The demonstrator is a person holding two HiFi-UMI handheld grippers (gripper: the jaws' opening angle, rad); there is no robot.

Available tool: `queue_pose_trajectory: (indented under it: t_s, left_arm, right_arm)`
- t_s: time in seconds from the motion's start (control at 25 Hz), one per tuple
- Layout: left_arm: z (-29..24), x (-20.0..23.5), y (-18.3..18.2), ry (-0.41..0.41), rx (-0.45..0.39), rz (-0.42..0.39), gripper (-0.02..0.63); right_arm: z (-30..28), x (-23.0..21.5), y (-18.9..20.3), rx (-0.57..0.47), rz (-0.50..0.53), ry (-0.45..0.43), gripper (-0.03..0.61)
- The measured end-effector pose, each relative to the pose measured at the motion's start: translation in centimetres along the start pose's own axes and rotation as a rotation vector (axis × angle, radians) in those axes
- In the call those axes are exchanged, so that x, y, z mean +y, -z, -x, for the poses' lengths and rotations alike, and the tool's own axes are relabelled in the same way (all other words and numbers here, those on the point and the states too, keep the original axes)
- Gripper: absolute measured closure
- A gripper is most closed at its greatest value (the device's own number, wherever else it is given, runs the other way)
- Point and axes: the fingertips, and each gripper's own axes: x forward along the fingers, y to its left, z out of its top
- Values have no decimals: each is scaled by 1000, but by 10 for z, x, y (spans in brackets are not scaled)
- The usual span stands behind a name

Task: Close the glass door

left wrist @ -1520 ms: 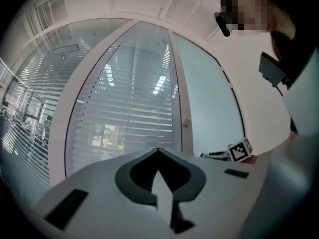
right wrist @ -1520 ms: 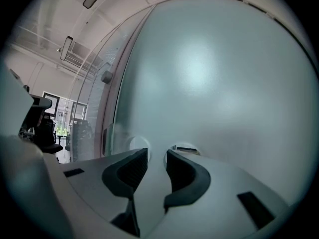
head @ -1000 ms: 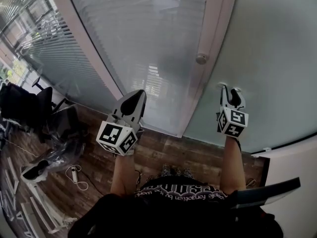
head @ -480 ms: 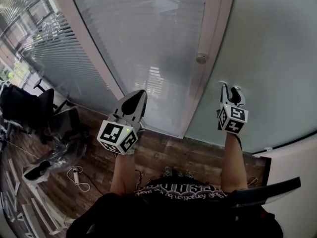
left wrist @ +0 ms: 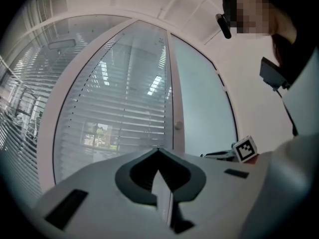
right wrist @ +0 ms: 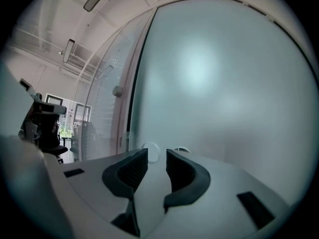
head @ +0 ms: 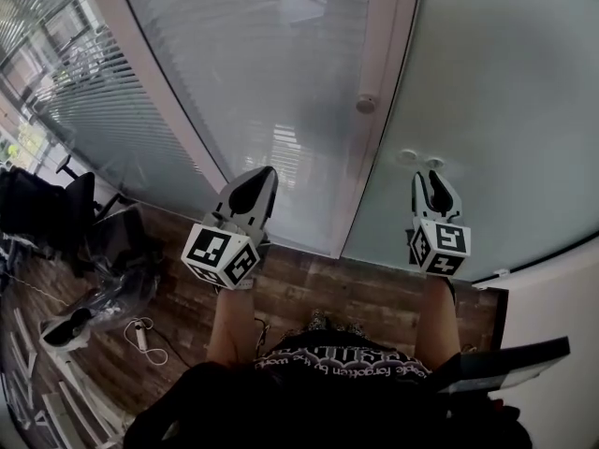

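Note:
The frosted glass door (head: 496, 101) fills the right half of the head view, its edge against a white frame post (head: 386, 82) that bears a round knob (head: 367, 104). Two small round fittings (head: 408, 156) sit on the glass just beyond my right gripper (head: 432, 178), whose tips point at the pane. In the right gripper view the same door (right wrist: 219, 83) fills the frame, and the right gripper (right wrist: 157, 156) stands open by a narrow gap with nothing in it. My left gripper (head: 255, 187) is shut and empty, aimed at the blind-covered glass wall (head: 243, 73); in its own view the left gripper (left wrist: 158, 151) shows its jaws pressed together.
A black office chair (head: 37, 209) and a power strip with cable (head: 140, 335) lie on the wooden floor (head: 374, 293) at the left. A white wall (head: 552, 297) stands at the right. A dark flat object (head: 505, 363) juts out at my right hip.
My right gripper has drawn slightly back and down from the glass, so the two round fittings now show past its tips. The left gripper has barely moved.

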Motion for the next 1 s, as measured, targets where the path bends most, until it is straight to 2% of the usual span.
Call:
queue_pose_trajectory:
  t_s: [0.08,0.16,0.2,0.48,0.64,1.0]
  left_arm:
    - [-5,-6,1,9,0,1,612]
    - [-8,-12,2,14,-2,1,612]
    - [-9,-15,3,16,-3,0,612]
    - [-10,-25,2,6,4,-21,612]
    - [-12,-29,3,-14,23,-78,612]
    - [-12,-39,0,-6,11,-98,612]
  right_arm:
    - [16,2,-18,-56,5,-6,485]
    - [28,1,-35,-102,17,7,567]
    - [34,1,-41,-121,18,10,575]
    - [55,0,-64,-195,-1,33,575]
    - [60,-3,-69,-221,5,55,575]
    - [66,-2,-66,-221,33,51,575]
